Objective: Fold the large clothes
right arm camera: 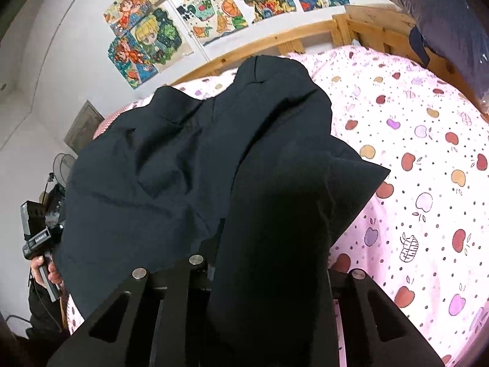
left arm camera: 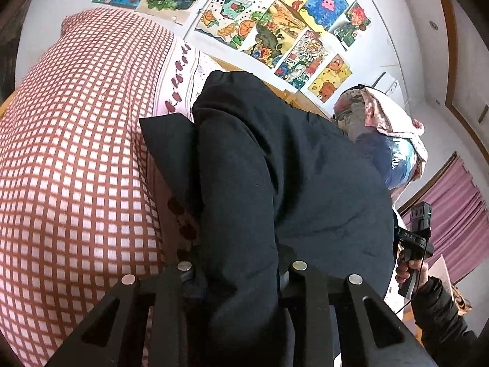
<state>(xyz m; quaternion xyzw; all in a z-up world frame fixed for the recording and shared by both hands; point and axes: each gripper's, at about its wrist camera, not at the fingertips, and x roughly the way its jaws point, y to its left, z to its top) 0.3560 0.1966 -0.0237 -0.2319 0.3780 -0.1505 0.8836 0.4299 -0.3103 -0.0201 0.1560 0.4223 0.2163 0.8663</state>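
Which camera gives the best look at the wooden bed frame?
The right wrist view: the wooden bed frame runs in plain sight along the wall behind the dark garment. The left wrist view shows only a short strip of it past the garment.

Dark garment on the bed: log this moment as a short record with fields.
garment: dark navy garment, bunched, near edge raised off the bed
left tool: closed on a fold of the garment
right tool: closed on another fold of it
surface: pink apple-print sheet; red checked cover on the left tool's side
bed frame: wooden rail along the wall
wall: coloured drawings
fold status: not yet folded flat
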